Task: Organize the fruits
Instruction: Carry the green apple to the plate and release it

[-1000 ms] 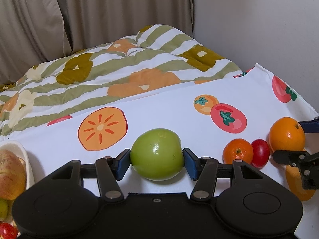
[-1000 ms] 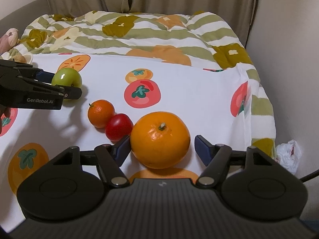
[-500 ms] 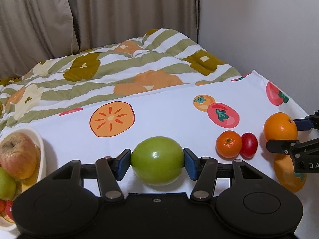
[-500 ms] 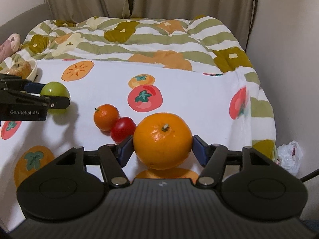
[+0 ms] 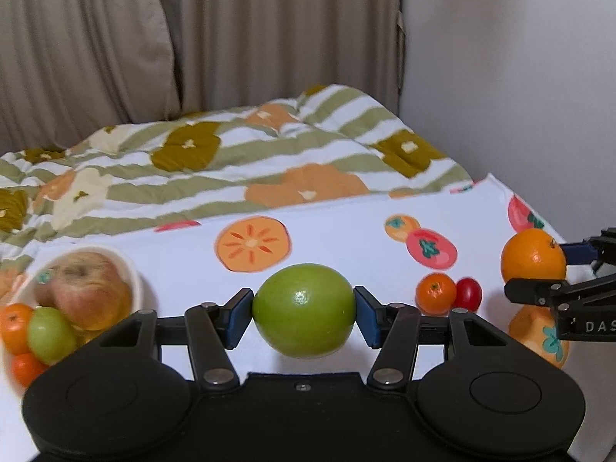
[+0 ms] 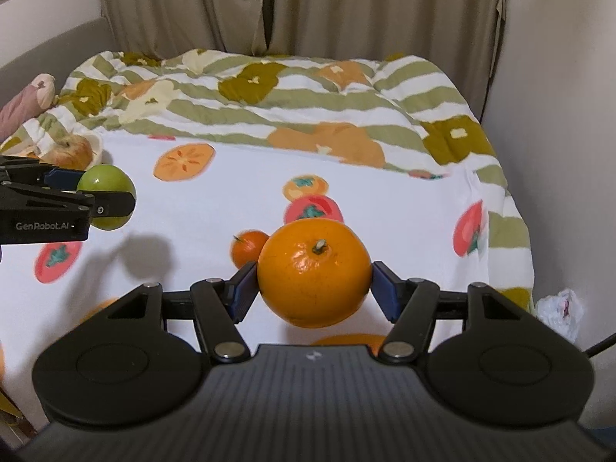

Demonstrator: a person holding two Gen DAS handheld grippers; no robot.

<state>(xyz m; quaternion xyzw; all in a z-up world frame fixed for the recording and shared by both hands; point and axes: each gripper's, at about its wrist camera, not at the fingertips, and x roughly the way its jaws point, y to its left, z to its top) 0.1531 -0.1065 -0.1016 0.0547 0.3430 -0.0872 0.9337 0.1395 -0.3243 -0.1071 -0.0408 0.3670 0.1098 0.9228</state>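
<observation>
Our left claw pinches a green apple between its two blue pads, one pad on each side. The apple hangs in the air above the white cloth with fruit pictures on it. We can see its shadow on the cloth in the right wrist view.

Our right claw pinches a big orange the same way, with its stem pointing up. It too is lifted off the cloth.

Between our two claws, a small orange and a little red tomato sit on the cloth, touching each other. In the right wrist view the big orange hides the tomato.

Off to our left stands a white bowl. Inside it we see a reddish apple, a small green fruit and two small orange fruits.

Past the cloth lies a striped blanket with flowers. Behind it hang beige curtains. A crumpled white bag lies down by the wall on the right.
</observation>
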